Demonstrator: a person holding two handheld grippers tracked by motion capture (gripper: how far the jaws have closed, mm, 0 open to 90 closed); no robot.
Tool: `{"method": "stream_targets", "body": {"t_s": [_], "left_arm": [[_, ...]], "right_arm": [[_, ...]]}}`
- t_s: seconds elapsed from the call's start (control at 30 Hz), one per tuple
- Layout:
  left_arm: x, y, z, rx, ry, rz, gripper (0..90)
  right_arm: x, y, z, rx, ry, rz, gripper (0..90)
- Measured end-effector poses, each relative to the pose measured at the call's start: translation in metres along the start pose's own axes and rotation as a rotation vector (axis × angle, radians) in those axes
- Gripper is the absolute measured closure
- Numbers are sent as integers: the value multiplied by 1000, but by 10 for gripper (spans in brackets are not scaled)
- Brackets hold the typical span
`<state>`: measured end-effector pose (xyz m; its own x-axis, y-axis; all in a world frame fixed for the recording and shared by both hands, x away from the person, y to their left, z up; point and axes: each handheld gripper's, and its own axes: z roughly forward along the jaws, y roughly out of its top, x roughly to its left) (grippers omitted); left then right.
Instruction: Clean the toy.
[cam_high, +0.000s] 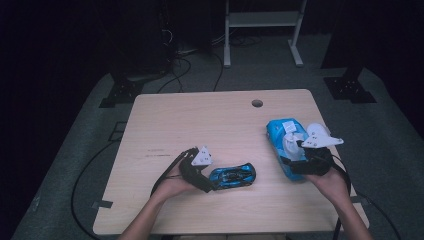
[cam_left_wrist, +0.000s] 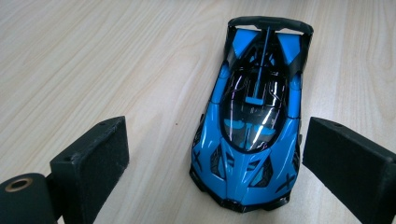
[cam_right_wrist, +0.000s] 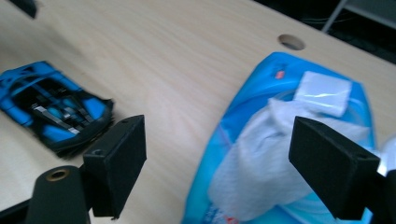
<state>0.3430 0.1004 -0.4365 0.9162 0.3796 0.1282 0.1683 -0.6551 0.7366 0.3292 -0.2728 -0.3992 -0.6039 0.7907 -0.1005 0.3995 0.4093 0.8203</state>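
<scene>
Two pairs of fingers, both spread apart: left gripper (cam_left_wrist: 212, 172) straddling toy car (cam_left_wrist: 252, 116) without touching, right gripper (cam_right_wrist: 238, 163) over white wipe (cam_right_wrist: 266, 158) poking from blue wipes pack (cam_right_wrist: 280, 70). Car and pack well apart on tabletop (cam_high: 200, 120).

Bare table (cam_high: 200, 120) lies open beyond toy car (cam_high: 232, 176) and wipes pack (cam_high: 285, 145), seemingly unobstructed.

My pale wooden bench (cam_high: 200, 120) carries a blue toy car (cam_high: 232, 176) and a blue wipes pack (cam_high: 280, 135), well apart.
</scene>
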Motion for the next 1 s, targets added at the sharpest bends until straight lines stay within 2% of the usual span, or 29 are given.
{"method": "stream_targets", "body": {"t_s": [0.13, 0.3, 0.4, 0.47, 0.57, 0.67, 0.77, 1.0], "left_arm": [[-2, 0, 3, -7, 2, 4, 66], [-3, -3, 3, -60, 5, -4, 66], [-2, -5, 3, -63, 4, -7, 66], [-2, -6, 3, -61, 2, -7, 66], [-2, -8, 4, -53, -1, -12, 65], [-3, -9, 5, -42, 6, -3, 65], [-4, -9, 4, -47, 9, 2, 65], [-6, -11, 6, -38, 10, 10, 66]], "right_arm": [[-10, 1, 3, 8, -38, 10, 204], [-23, 0, 11, 22, -60, 32, 227], [-26, 0, 17, 41, -78, 29, 245], [-28, -1, 22, 38, -77, 46, 285], [-28, -2, 27, 55, -92, 46, 327], [-29, -5, 34, 65, -102, 68, 446], [-32, -9, 35, 57, -86, 100, 537], [-36, -14, 32, 53, -90, 138, 708]]}}
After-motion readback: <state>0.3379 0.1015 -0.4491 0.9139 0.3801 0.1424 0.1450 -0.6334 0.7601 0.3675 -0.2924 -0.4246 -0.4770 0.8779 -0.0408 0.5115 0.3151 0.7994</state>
